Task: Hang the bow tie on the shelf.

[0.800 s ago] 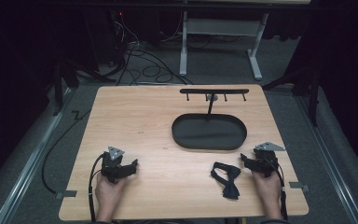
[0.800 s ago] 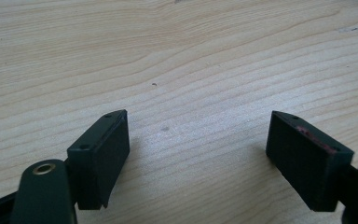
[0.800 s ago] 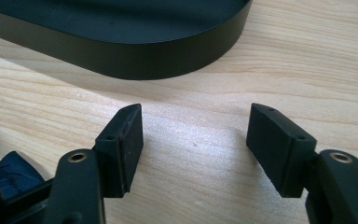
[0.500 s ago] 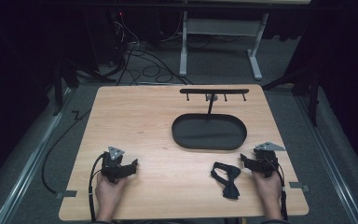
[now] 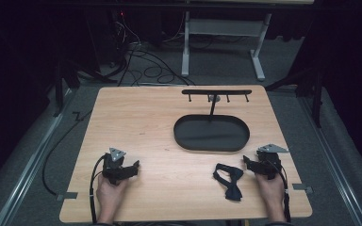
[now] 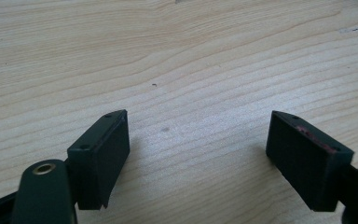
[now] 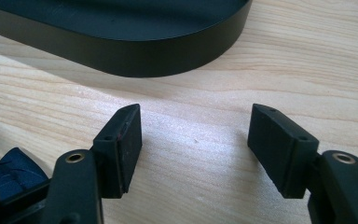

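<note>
A dark bow tie (image 5: 230, 180) lies on the wooden table (image 5: 160, 122) near its front right, and its blue edge (image 7: 9, 170) peeks in at the lower left of the right gripper view. My right gripper (image 5: 248, 165) rests just right of the bow tie, open, with bare wood between its jaws (image 7: 196, 140). A black oval tray (image 5: 211, 133) with an upright post and a hook bar (image 5: 217, 92) stands behind it; its wall (image 7: 135, 58) fills the top of the right gripper view. My left gripper (image 5: 133, 168) rests at the front left, open over bare wood (image 6: 198, 140).
Beyond the table's far edge are cables (image 5: 141, 61) and a white desk frame (image 5: 221, 33) on grey carpet. Metal rails (image 5: 28, 160) run along both sides of the table. Bare wood spans the left half and the middle front.
</note>
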`<control>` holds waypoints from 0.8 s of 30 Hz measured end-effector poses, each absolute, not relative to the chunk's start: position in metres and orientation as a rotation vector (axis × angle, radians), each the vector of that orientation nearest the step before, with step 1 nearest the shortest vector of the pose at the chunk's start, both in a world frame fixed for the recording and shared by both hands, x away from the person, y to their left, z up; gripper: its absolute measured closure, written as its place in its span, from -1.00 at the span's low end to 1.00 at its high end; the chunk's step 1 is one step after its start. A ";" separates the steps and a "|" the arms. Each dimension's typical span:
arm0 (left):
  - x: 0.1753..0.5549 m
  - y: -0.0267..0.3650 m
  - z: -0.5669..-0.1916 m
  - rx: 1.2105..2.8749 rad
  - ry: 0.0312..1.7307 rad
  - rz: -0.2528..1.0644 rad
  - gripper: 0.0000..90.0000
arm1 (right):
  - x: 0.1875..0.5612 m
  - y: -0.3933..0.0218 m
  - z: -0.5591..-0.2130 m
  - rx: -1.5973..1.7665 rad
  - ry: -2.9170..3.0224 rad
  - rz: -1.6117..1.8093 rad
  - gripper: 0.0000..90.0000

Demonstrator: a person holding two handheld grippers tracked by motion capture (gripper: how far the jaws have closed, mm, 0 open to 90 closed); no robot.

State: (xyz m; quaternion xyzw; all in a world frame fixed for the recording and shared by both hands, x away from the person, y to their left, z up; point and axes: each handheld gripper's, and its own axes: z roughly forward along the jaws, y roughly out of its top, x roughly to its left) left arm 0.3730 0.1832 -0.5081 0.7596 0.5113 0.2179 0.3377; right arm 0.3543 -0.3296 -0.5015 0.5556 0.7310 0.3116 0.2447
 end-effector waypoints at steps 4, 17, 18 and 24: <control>0.373 0.183 -0.508 1.979 1.332 0.568 -0.52 | 0.353 -0.330 -0.501 1.522 1.986 0.847 -0.13; 0.373 0.183 -0.508 1.977 1.332 0.566 -0.52 | 0.350 -0.337 -0.497 1.542 1.950 0.933 -0.10; 0.373 0.183 -0.508 1.979 1.333 0.565 -0.52 | 0.350 -0.337 -0.497 1.541 1.953 0.934 -0.10; 0.373 0.184 -0.508 1.979 1.332 0.564 -0.52 | 0.344 -0.334 -0.494 1.517 1.954 0.963 -0.07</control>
